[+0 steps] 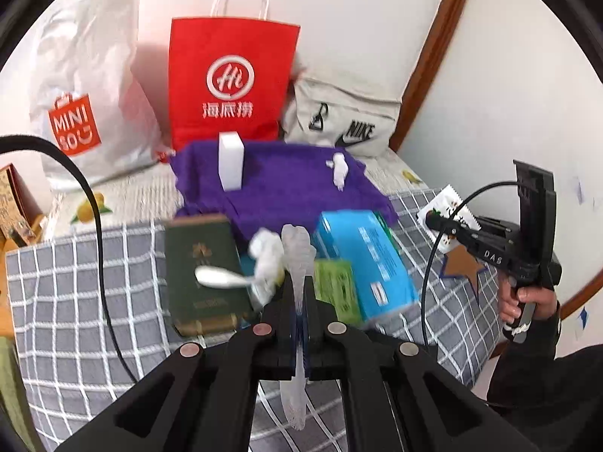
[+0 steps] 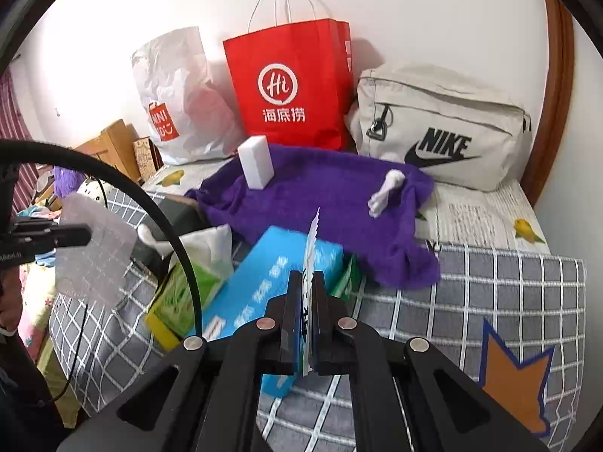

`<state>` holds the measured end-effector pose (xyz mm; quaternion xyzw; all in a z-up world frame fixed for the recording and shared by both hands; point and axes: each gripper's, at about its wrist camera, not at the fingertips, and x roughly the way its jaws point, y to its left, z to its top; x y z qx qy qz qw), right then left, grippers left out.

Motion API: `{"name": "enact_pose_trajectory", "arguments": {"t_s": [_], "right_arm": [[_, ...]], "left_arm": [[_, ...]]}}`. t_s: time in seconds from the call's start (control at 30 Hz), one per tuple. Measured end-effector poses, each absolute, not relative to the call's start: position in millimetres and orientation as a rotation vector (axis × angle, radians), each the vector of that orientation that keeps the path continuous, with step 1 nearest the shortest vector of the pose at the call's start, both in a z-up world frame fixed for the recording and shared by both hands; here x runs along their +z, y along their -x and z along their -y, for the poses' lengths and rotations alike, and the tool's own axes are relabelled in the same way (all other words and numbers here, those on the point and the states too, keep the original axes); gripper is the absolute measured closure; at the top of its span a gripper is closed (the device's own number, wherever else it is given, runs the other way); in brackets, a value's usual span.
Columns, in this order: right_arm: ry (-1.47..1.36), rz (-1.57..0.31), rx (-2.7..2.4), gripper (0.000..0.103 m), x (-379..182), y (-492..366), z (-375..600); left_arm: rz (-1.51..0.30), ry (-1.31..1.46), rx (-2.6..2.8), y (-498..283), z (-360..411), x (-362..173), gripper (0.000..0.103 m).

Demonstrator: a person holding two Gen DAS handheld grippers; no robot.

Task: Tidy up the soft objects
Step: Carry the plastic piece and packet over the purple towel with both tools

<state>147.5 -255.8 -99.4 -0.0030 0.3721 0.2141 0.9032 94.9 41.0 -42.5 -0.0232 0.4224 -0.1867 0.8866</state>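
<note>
blue box [image 2: 271,286] and green box [image 2: 181,293] crowd the near bed; purple towel [image 2: 324,203] mostly bare.

The white plastic bag [image 1: 90,86] is showing a red-orange square logo reading "MINI SO" above a smile mark; in the right wrist view the same logo is curving out of sight and only partly legible. The red paper bag [image 2: 292,83] is carrying a white ring enclosing "Hi", with three white Chinese characters, 海底捞, beneath it. The beige bag [image 2: 441,124] is bearing "NIKE" in black letters over the swoosh. The right gripper [image 1: 433,220], seen from the left wrist camera, is showing "DAS" in pale letters on its black body. Print on the blue box [image 1: 365,260], the dark green book [image 1: 203,271] and the green packet [image 2: 181,293] is blurring beyond reading.
</note>
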Motion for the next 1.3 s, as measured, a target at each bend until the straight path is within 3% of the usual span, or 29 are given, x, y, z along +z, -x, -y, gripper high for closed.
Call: {"name": "enact_pose_trajectory", "arguments": {"t_s": [0.6,1.3], "right_arm": [[0.051,-0.767,0.437,0.099,-95,-240,240],[-0.034,-0.926,0.407,0.099,-177,-341,245]], "left_arm": [[-0.819,0.058,-0.313,-199,-49,-20,0.101],[-0.921,0.042,-0.384,-312,-9,-60,0.101]]}}
